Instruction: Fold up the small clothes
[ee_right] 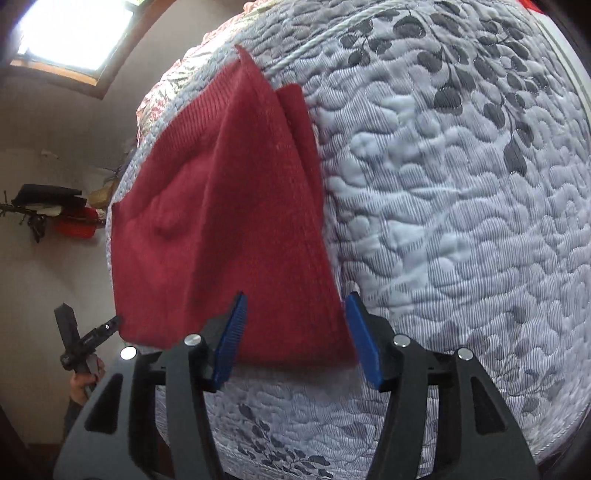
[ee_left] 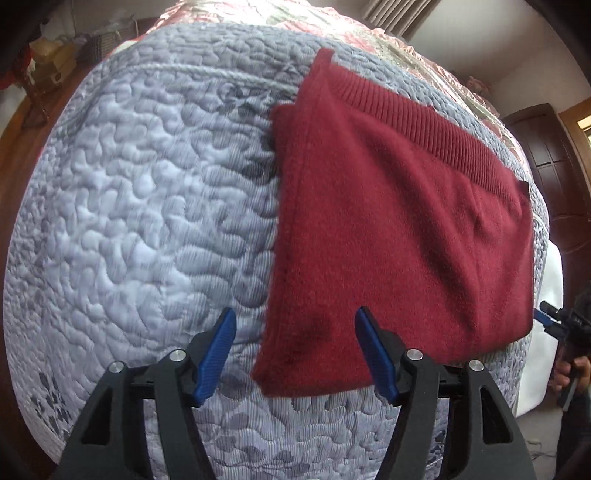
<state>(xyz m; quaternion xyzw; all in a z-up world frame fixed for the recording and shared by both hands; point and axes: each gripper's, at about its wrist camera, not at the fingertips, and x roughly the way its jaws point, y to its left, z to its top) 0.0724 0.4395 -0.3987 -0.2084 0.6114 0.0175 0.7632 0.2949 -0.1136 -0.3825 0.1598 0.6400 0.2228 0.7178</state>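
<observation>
Left wrist only: dark door (ee_left: 550, 155) showing at right edge.
Right wrist only: bright window (ee_right: 74, 33) glowing upper left.
Garment: red sweater (ee_left: 388, 236) (ee_right: 221, 206) lying folded on grey quilt (ee_left: 147, 203) (ee_right: 461, 221).
Tools: left tool (ee_left: 295, 354) and right tool (ee_right: 295, 339) both hovering spread, gripping nothing.

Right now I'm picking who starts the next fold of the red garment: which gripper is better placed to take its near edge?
Probably the right gripper: its open jaws sit over the red garment's near corner. The left gripper is open too, but half over the quilt.

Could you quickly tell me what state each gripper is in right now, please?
Left gripper: open, holding nothing, over the near edge of the red sweater.
Right gripper: open, holding nothing, fingers either side of the sweater's near corner.
</observation>
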